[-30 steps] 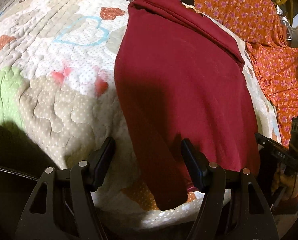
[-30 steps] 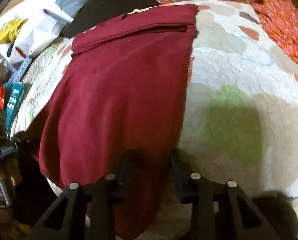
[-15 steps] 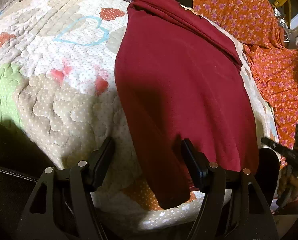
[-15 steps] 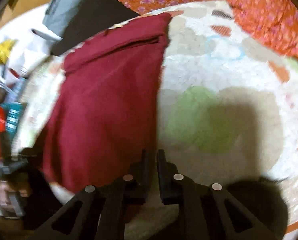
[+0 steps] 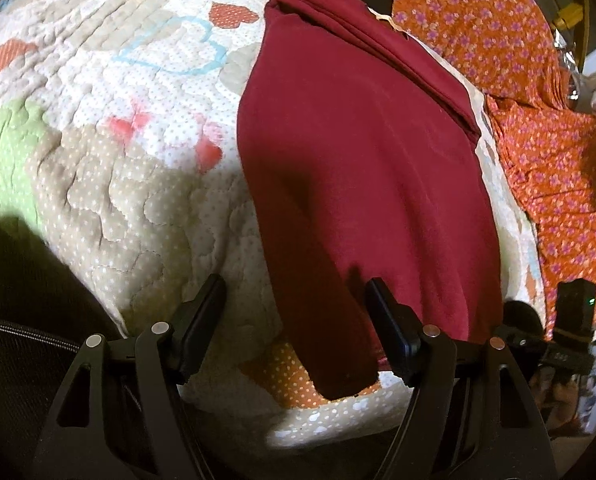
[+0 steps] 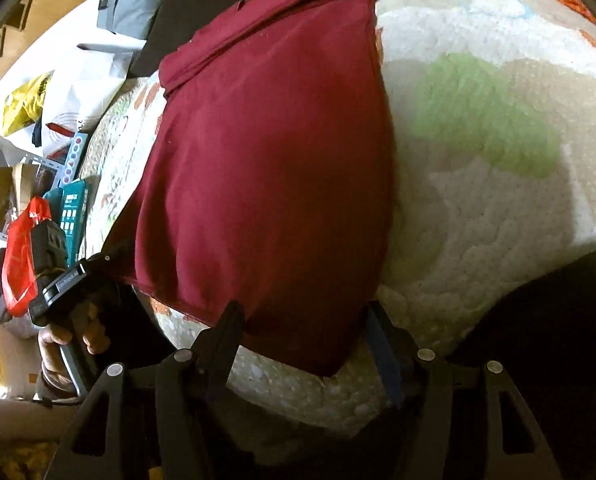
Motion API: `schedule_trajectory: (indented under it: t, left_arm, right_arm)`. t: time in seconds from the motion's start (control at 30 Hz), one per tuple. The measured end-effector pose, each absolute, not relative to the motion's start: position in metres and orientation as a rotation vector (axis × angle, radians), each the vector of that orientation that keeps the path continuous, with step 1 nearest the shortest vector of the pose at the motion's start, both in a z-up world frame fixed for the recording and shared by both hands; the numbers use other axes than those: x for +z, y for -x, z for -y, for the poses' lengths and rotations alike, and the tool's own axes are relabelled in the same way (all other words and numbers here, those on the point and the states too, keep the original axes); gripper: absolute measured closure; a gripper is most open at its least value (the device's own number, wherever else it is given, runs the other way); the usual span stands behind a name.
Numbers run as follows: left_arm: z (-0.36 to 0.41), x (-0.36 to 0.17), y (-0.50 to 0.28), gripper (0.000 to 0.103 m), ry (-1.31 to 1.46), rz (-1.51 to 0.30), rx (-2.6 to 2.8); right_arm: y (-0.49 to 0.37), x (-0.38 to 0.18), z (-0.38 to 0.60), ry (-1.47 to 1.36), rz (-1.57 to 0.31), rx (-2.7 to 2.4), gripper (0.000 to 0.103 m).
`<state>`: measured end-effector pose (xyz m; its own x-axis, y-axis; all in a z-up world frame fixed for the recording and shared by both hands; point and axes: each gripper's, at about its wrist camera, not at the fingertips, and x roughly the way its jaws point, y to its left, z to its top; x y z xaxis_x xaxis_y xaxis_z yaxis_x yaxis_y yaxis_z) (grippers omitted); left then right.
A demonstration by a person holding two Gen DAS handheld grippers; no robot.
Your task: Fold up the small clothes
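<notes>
A dark red garment (image 5: 362, 160), folded lengthwise into a long strip, lies flat on the patchwork quilt (image 5: 117, 140). My left gripper (image 5: 293, 300) is open, and the strip's near left edge and corner lie loose between its fingers. In the right wrist view the same garment (image 6: 265, 160) runs away from me. My right gripper (image 6: 304, 320) is opening, and its fingers stand on either side of the garment's near corner without pressing on it. A hand (image 6: 69, 332) holds the left tool at the garment's far side.
Orange floral cloth (image 5: 538, 100) covers the bed to the right of the quilt. Bags and boxes (image 6: 57, 92) are piled beyond the quilt's edge. A dark zipped bag (image 5: 17, 300) lies at the quilt's near left, and a dark shape (image 6: 558, 320) at its near right.
The right gripper, narrow before, swung sideways and back and has spread wide around the garment's near corner. The left gripper and the garment have stayed where they were.
</notes>
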<state>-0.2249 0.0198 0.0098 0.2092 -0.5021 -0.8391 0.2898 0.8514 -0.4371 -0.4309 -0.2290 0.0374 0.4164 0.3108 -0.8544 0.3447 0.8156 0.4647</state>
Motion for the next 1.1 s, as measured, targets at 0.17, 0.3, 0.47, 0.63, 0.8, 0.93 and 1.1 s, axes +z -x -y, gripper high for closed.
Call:
schedule_trajectory:
  t: [0.17, 0.3, 0.47, 0.63, 0.8, 0.93, 1.1]
  left_arm:
    - [-0.019, 0.009, 0.226, 0.031, 0.191, -1.24, -0.549]
    - [-0.014, 0.011, 0.228, 0.034, 0.159, -1.233, -0.54]
    - [-0.02, 0.012, 0.223, 0.089, 0.173, -1.23, -0.49]
    - [-0.021, 0.032, 0.215, 0.091, 0.193, -1.219, -0.541]
    - [-0.021, 0.07, 0.194, 0.092, 0.259, -1.153, -0.603]
    - [-0.011, 0.1, 0.155, 0.092, 0.288, -1.087, -0.64]
    - [0.023, 0.126, 0.09, 0.093, 0.307, -1.013, -0.664]
  right_arm:
    - [0.425, 0.029, 0.226, -0.677, -1.155, 0.013, 0.029]
    - [0.426, 0.03, 0.222, -0.673, -1.136, 0.029, 0.028]
    - [0.431, 0.027, 0.235, -0.799, -1.082, 0.103, 0.085]
    - [0.423, 0.041, 0.236, -0.891, -0.976, 0.237, 0.089]
    - [0.4, 0.07, 0.25, -0.94, -0.836, 0.321, 0.089]
    - [0.372, 0.1, 0.273, -0.932, -0.741, 0.329, 0.089]
    - [0.317, 0.131, 0.307, -0.871, -0.66, 0.282, 0.09]
